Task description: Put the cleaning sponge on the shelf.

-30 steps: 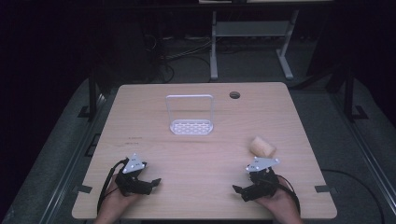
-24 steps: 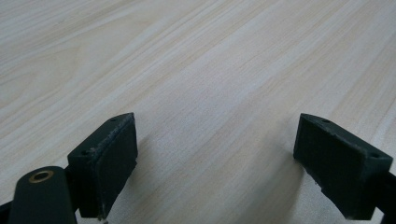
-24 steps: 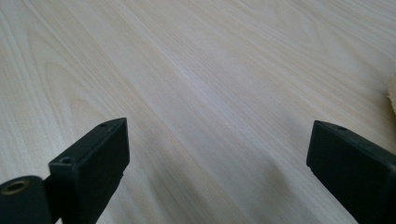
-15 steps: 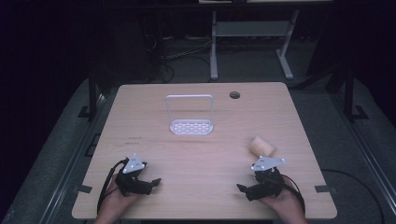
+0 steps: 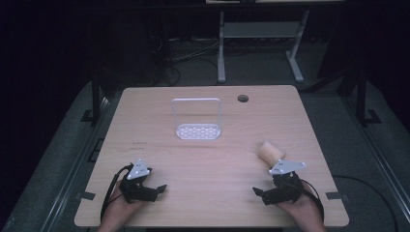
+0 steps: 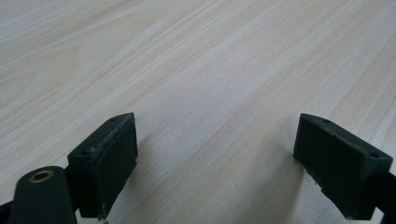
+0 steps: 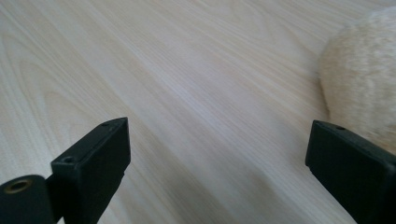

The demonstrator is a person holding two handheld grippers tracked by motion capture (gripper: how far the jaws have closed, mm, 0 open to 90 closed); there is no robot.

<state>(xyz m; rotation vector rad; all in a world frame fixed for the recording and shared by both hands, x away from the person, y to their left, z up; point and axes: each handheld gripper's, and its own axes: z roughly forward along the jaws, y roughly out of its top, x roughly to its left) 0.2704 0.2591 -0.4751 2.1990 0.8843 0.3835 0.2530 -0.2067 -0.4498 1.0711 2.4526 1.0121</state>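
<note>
Both grippers sat low on the table (image 5: 212, 159), jaws spread wide with nothing between them. The left gripper (image 5: 155, 189) was well off to the left of the tan roll (image 5: 270, 152), bread maybe, too fuzzy to call. The right gripper (image 5: 261, 194) was just beside that roll, on the near side. The white rack (image 5: 197, 130) stood farther back from the roll.

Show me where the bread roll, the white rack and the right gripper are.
bread roll (image 5: 270, 152), high view, on its tan top side.
white rack (image 5: 198, 131), high view, on its perforated base.
right gripper (image 5: 261, 194), high view, midway between its fingertips.
</note>
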